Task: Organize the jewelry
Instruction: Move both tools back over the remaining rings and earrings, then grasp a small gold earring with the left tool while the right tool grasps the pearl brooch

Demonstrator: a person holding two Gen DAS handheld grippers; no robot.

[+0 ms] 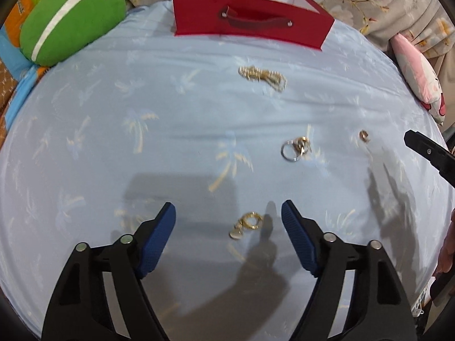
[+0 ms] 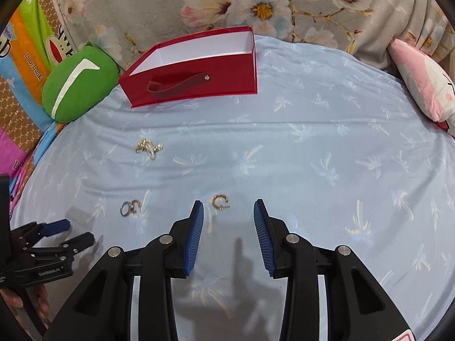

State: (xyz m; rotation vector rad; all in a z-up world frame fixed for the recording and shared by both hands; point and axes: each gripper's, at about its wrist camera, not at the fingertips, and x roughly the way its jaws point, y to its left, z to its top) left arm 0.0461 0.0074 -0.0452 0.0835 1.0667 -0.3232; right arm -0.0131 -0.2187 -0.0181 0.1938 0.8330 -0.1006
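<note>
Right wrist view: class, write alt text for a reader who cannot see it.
An open right gripper hangs over a pale blue bedsheet, with a small gold hoop earring lying just beyond its fingertips. Farther off lie a silver ring cluster and a pearl chain, before an empty red box. The left gripper shows at the left edge.

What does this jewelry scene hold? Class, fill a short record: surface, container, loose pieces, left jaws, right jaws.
surface: light blue palm-print sheet
container: open red box, no jewelry visible inside
loose pieces: pearl chain; silver ring cluster; gold hoop earring; gold pendant piece
left gripper: jaws open around pendant piece
right gripper: jaws open near hoop earring
</note>
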